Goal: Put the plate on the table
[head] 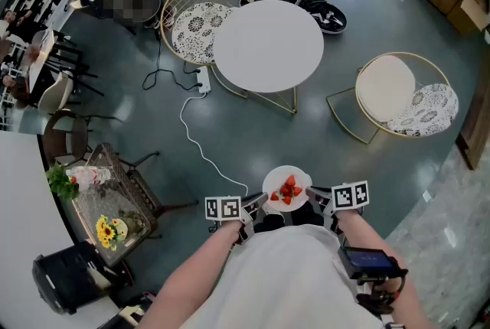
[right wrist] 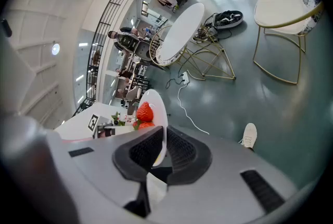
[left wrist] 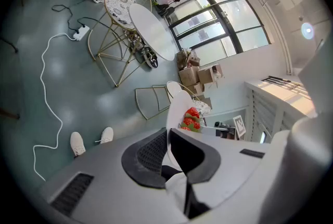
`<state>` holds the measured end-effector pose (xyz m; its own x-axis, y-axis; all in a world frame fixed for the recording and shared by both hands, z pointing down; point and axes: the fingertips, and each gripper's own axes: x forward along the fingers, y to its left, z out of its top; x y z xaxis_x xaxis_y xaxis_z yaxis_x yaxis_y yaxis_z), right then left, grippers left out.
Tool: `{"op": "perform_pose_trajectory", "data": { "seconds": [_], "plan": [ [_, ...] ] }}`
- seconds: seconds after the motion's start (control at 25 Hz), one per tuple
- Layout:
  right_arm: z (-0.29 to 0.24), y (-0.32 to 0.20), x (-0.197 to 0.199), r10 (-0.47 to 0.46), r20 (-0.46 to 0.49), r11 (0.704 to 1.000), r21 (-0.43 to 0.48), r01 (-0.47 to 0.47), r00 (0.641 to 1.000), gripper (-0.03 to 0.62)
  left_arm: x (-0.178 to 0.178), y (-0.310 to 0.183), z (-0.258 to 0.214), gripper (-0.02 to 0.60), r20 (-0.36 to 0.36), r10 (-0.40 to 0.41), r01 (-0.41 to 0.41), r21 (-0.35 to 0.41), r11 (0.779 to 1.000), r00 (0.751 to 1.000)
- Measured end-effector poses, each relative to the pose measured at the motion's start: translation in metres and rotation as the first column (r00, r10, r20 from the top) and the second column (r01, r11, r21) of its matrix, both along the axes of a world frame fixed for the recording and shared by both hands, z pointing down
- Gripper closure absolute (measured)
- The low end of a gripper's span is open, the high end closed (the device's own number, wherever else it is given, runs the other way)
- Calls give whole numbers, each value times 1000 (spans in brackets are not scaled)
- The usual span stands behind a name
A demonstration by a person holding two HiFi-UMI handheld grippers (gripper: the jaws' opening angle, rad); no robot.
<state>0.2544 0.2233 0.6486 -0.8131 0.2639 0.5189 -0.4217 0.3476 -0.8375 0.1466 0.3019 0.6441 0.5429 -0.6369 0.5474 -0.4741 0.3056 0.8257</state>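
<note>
Low in the head view, close against the person's body, a small white plate [head: 275, 180] hangs over the grey-green floor [head: 306, 136], carried between two claws. Left claw [head: 258, 200] pinches the plate's left rim; its own view shows that rim edge-on, nipped between the ribbed pads. Right claw [head: 312, 193] pinches the opposite rim the same way, jaws closed on the thin edge. Several strawberries [head: 289, 190] sit loose in the plate's middle. Round white table [head: 268, 44] stands well apart, ahead, top bare. One gold wire chair [head: 195, 21] is just beside it on the left, another [head: 402, 94] off to the right. A white cable [head: 200, 148] trails over the floor between person and table. Handling, as a judgement: plate looks rigid and glazed, probably ceramic; light enough, but slick at the rim and breakable on this hard floor. Only rim lies under the pads, so both holds matter, and opposite-rim purchase seems right. Fruit is rounded and unsecured, so any tilt likely rolls it off. Carry level, claws moving together, and set flat before releasing.
</note>
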Motion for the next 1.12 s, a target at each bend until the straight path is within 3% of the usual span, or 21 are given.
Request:
{"op": "perform_pose_trajectory", "data": {
  "seconds": [0.24, 0.52, 0.76, 0.96, 1.12],
  "plan": [
    [-12, 27, -21, 2, -3, 1000, 26, -2, 1000, 566, -19, 30, -15, 565, 22, -8, 7, 28, 1000, 1000],
    [-43, 8, -14, 2, -18, 999, 48, -1, 1000, 565, -11, 11, -48, 565, 16, -3, 2, 53, 999, 1000],
    [-33, 40, -41, 5, -24, 997, 81, -3, 1000, 565, -40, 41, -33, 565, 36, 13, -16, 89, 996, 999],
    [-37, 35, -35, -1, -32, 997, 83, 3, 999, 565, -33, 36, -36, 565, 35, 11, -14, 90, 996, 999],
    [-32, 62, -51, -5, -41, 995, 102, 9, 999, 565, -50, 63, -29, 565, 25, 6, -9, 99, 995, 1000]
  ]
}}
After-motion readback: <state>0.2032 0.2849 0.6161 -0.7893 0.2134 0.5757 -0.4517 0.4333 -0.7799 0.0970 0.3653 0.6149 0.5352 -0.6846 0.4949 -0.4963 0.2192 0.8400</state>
